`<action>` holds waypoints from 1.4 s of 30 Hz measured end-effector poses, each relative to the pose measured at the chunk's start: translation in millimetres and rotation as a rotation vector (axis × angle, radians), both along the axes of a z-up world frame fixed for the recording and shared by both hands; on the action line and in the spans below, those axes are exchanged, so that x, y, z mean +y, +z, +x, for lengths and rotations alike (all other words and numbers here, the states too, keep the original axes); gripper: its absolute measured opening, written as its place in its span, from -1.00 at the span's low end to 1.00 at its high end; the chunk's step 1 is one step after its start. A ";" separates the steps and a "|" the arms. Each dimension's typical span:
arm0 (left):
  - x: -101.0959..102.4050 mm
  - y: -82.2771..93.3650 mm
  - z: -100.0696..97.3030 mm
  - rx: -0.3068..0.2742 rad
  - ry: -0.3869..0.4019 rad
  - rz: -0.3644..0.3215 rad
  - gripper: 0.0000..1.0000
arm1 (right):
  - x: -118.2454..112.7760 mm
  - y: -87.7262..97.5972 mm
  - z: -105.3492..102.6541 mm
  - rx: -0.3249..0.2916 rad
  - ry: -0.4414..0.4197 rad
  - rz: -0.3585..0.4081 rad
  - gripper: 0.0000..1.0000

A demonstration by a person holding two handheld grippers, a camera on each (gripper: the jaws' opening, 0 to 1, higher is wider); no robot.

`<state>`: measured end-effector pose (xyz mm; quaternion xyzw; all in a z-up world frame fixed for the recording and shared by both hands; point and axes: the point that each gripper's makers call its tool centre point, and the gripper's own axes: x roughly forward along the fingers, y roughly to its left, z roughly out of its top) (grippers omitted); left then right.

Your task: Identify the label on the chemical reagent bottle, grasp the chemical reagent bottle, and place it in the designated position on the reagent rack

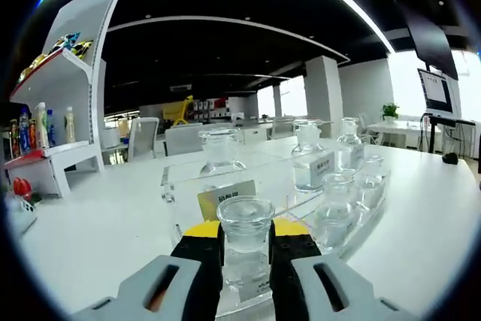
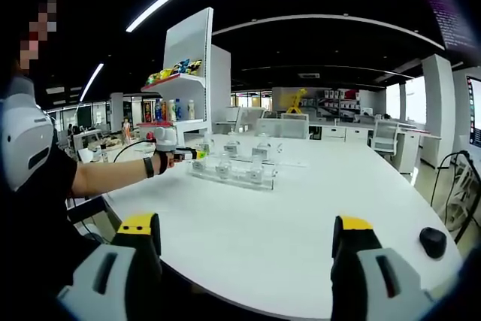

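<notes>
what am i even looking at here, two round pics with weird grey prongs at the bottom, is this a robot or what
No robot: a person holds a hand-held claw in each hand, and a fisheye camera rides on each. The left gripper view looks along the left claw, shut on a clear glass bottle in front of a clear rack with more labelled bottles on a white table. The right gripper view looks from further back along the right claw, open and empty; there the person's hand carries the left claw toward the rack.
</notes>
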<state>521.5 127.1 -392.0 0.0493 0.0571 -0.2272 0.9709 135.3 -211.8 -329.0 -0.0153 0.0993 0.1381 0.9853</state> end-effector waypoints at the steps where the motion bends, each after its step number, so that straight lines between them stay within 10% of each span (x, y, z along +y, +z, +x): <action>1: 0.1 -1.3 0.0 0.002 0.000 0.000 -0.54 | 0.0 0.2 0.0 0.000 0.000 -0.001 0.82; 42: 2.4 -12.5 -9.4 0.023 0.005 -0.072 -0.52 | 4.3 -11.0 5.9 0.007 0.016 0.012 0.81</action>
